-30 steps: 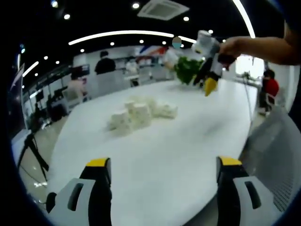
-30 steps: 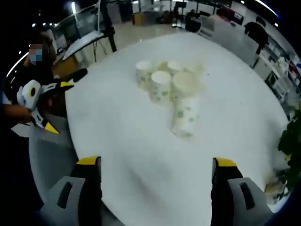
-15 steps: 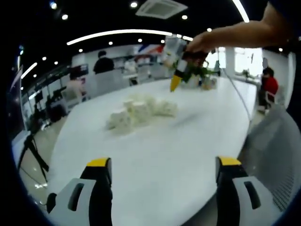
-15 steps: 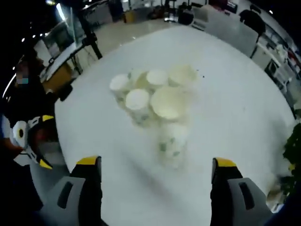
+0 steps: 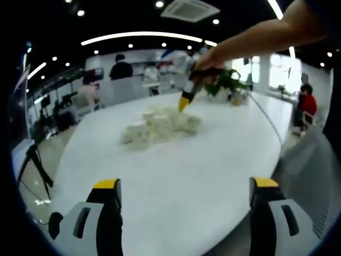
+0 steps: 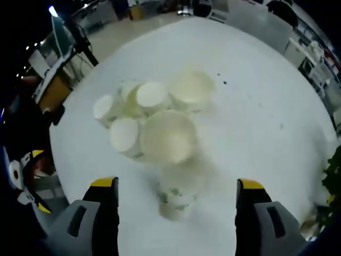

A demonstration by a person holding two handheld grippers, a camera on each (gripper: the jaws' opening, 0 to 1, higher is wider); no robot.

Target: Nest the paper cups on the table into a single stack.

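Note:
Several white paper cups with green print [image 5: 157, 125] stand bunched together on the white round table [image 5: 213, 165]. My left gripper [image 5: 185, 213] is open at the table's near edge, well short of them. My right gripper [image 5: 184, 102], held by a person's hand, hangs tip-down just above the far side of the bunch. In the right gripper view I look down on the cups: a wide-mouthed upright cup [image 6: 168, 143] is at centre, and one cup lies on its side [image 6: 175, 196] between my open right gripper's [image 6: 176, 213] jaws, below them. Smaller cups [image 6: 124, 134] stand to the left.
A green potted plant [image 5: 226, 81] stands at the table's far side. A mesh chair back [image 5: 311, 160] is at the right and a tripod [image 5: 33, 162] on the floor at the left. People sit in the background. The left gripper [image 6: 24, 178] shows beyond the table's edge [image 6: 69, 176].
My right gripper has swung from beside the plant to above the cups and dropped closer, so they look larger in its view. My left gripper has barely moved.

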